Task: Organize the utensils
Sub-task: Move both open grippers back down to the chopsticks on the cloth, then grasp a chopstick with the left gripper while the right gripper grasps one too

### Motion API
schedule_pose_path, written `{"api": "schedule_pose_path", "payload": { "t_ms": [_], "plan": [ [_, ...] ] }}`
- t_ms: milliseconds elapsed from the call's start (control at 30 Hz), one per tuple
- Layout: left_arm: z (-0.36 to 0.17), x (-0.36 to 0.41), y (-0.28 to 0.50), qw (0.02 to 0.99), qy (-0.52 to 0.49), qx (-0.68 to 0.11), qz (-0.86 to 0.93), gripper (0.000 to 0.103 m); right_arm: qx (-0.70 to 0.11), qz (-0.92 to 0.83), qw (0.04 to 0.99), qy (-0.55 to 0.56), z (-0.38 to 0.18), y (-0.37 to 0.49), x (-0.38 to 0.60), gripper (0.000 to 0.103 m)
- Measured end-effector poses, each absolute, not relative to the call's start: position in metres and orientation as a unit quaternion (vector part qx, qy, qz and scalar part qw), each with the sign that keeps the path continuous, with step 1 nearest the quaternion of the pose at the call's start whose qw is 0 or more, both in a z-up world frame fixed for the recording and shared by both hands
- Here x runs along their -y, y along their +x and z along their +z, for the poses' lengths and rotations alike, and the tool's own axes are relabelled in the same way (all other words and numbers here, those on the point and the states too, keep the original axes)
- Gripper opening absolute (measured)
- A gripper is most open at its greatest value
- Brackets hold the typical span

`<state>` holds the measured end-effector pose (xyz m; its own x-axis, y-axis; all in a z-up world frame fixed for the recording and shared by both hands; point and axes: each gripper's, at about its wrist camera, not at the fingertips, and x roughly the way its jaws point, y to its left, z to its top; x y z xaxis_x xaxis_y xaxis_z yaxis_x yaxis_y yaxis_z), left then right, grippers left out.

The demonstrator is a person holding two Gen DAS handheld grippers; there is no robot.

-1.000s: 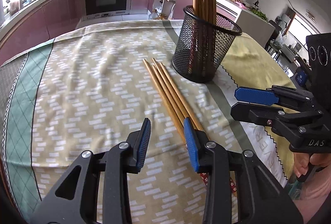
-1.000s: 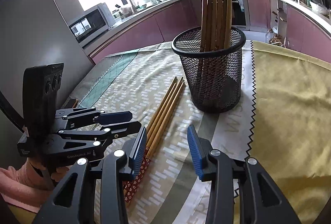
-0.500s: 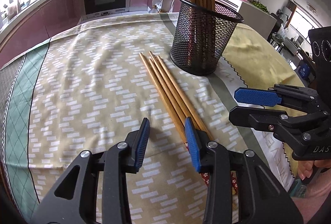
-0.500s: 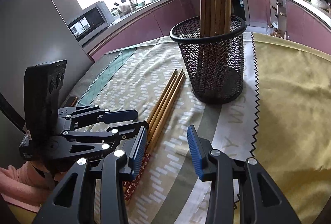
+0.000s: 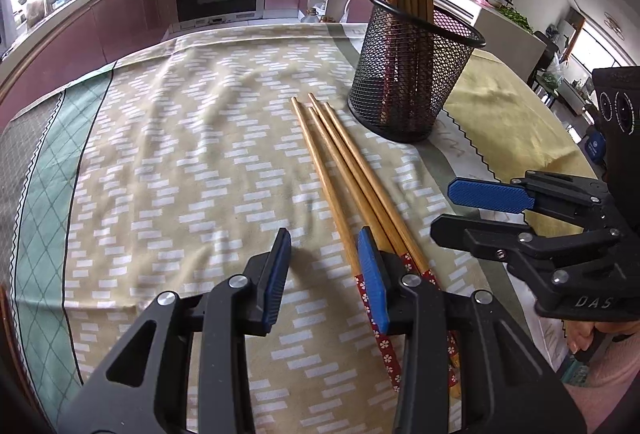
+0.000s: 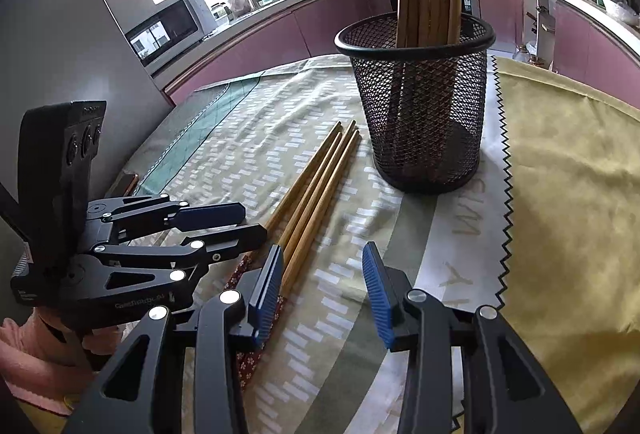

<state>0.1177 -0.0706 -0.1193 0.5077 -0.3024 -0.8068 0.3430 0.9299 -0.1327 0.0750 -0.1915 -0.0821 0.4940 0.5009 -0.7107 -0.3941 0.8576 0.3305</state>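
My left gripper (image 5: pixel 324 258) spread and empty, right gripper (image 6: pixel 322 274) likewise, four red-handled bamboo chopsticks (image 5: pixel 344 169) flat between us, black wire-mesh cup (image 5: pixel 408 73) probably just clear of their tips

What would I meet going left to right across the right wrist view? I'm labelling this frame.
Left gripper → loose chopsticks on the cloth → black mesh holder with upright chopsticks → yellow cloth.

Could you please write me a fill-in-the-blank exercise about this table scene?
1. The loose chopsticks on the tablecloth number ____.
2. The mesh holder stands ____.
3. Both the left gripper and the right gripper hold ____.

Missing words: four; upright; nothing
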Motion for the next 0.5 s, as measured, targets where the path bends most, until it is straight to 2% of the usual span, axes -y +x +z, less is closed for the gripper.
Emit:
{"api": "schedule_pose_path", "payload": {
  "t_ms": [400,500],
  "plan": [
    [-0.119,0.066,0.114,0.869,0.008,-0.461,-0.183,0.029,-0.438,0.243,0.865,0.012,-0.087,0.078,0.170,0.037],
    [-0.119,0.065,0.113,0.869,0.007,-0.460,-0.183,0.028,-0.441,0.239,0.865,0.011,-0.086,0.079,0.173,0.033]
  ]
}}
